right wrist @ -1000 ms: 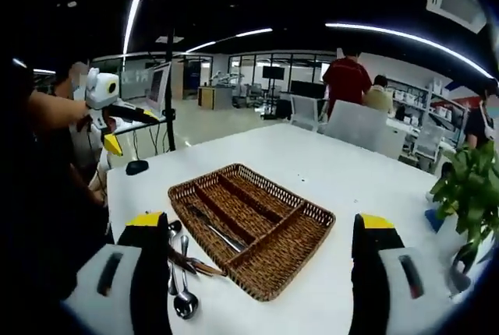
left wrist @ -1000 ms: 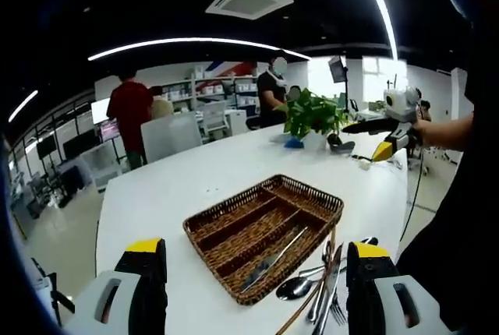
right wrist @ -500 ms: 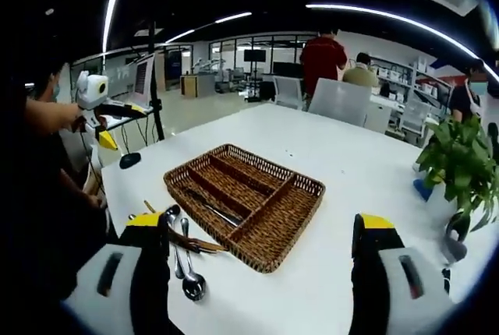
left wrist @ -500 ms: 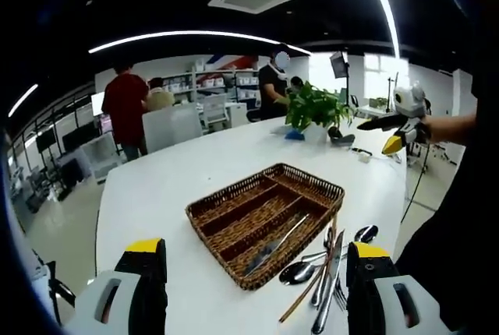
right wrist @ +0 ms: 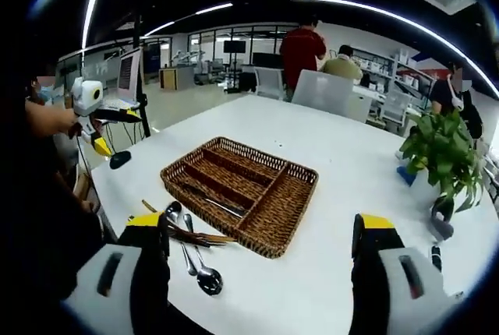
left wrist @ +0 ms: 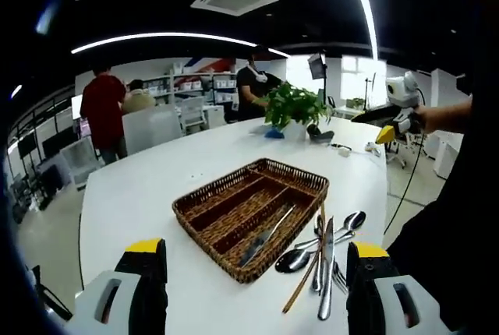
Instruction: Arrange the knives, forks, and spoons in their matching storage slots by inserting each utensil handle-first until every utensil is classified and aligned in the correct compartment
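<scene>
A brown wicker tray (left wrist: 207, 244) with long slots lies on the white table, and one knife (left wrist: 265, 238) rests in a slot. Beside the tray lie loose spoons (left wrist: 297, 259), a knife (left wrist: 326, 273), a fork (left wrist: 340, 279) and chopsticks (left wrist: 306, 288). My left gripper (left wrist: 255, 248) hangs open above the near table edge, its jaws wide apart and holding nothing. In the right gripper view the same tray (right wrist: 293, 213) holds that knife (right wrist: 215, 205), with the loose spoons (right wrist: 207, 276) at its near left. My right gripper (right wrist: 261, 226) is open and holds nothing.
A potted plant (left wrist: 292, 106) (right wrist: 440, 148) stands at the far end of the table (left wrist: 156, 187). Small dark items (right wrist: 437, 230) lie near it. Several people stand by chairs and shelves behind. The other gripper (left wrist: 396, 109) (right wrist: 93, 109) shows at each view's side.
Both views have shifted as the hands moved, bringing more of the loose utensils into sight. Nothing on the table has moved. Both grippers stay open.
</scene>
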